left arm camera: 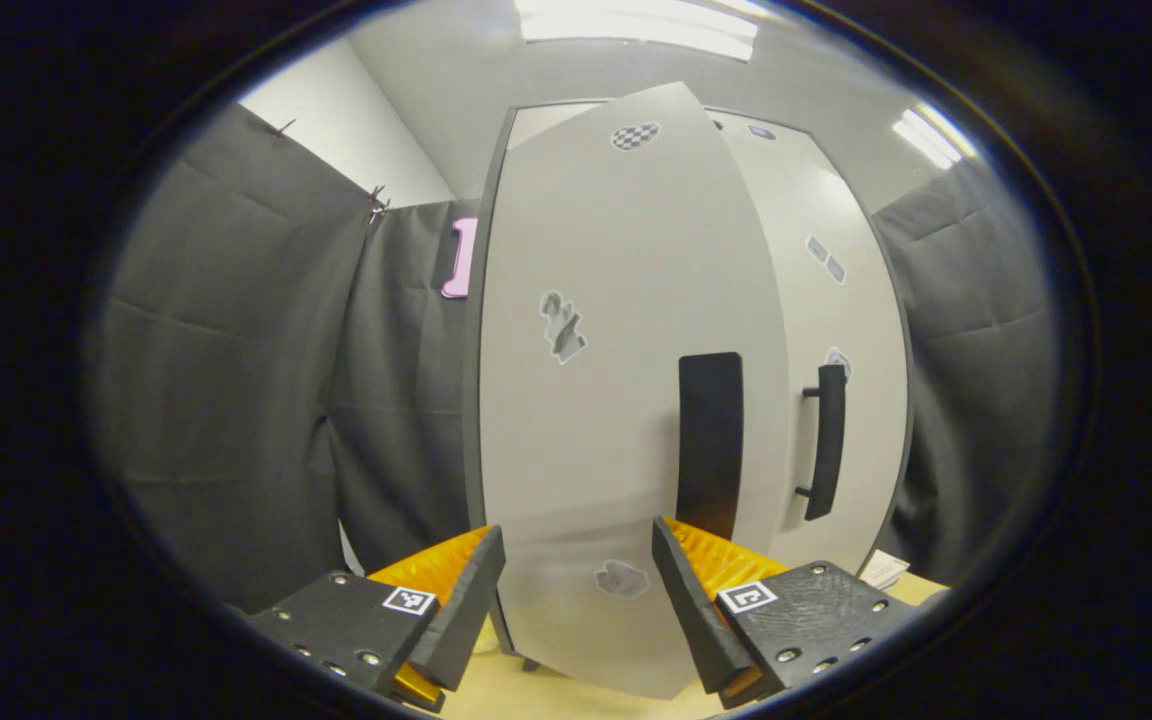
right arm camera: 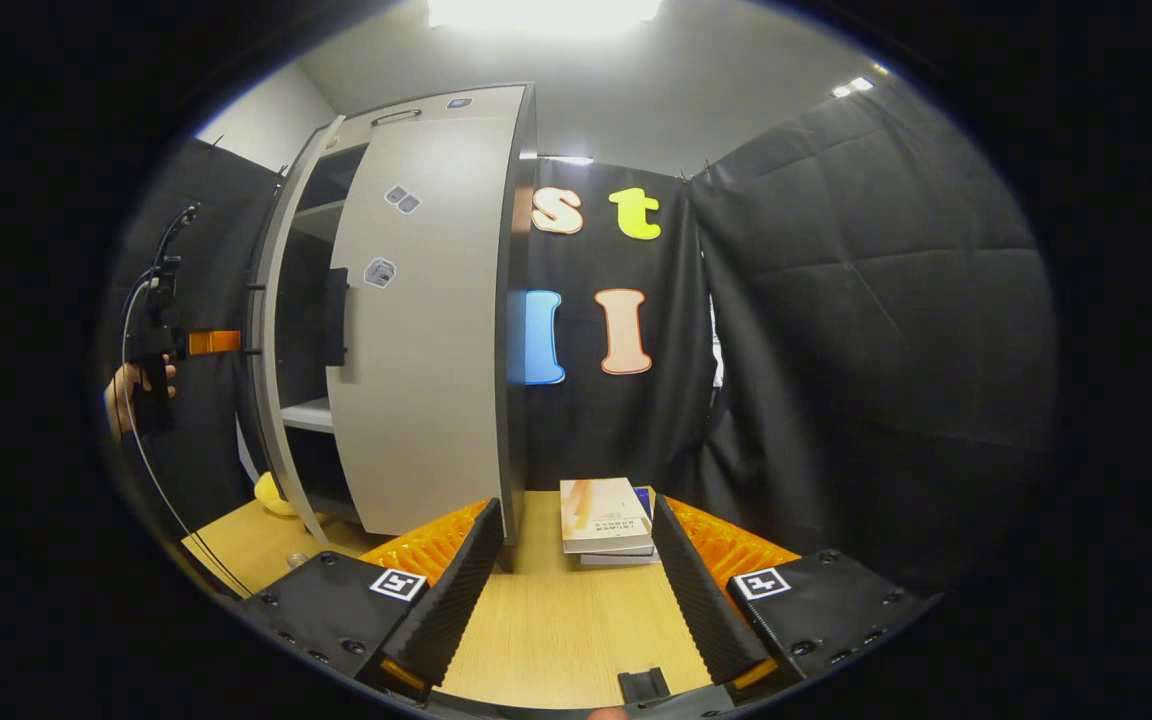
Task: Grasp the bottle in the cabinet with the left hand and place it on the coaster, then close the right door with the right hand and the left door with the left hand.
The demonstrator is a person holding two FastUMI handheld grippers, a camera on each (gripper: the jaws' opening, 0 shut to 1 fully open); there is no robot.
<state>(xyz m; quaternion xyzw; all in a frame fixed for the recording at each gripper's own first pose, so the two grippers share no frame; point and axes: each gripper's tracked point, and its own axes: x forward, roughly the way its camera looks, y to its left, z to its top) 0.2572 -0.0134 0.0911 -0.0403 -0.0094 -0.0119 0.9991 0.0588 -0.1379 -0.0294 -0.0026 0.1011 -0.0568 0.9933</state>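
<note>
The left gripper (left arm camera: 576,590), released, faces the half-shut left door (left arm camera: 616,400) straight ahead, its upright handle (left arm camera: 709,445) just right of centre.

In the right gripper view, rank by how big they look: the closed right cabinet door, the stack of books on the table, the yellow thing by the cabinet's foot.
1. Pale grey right cabinet door, by far the largest.
2. Stack of books on the wooden table.
3. Yellow object, smallest; partly hidden behind the open left door, so its full size is unsure.
</note>
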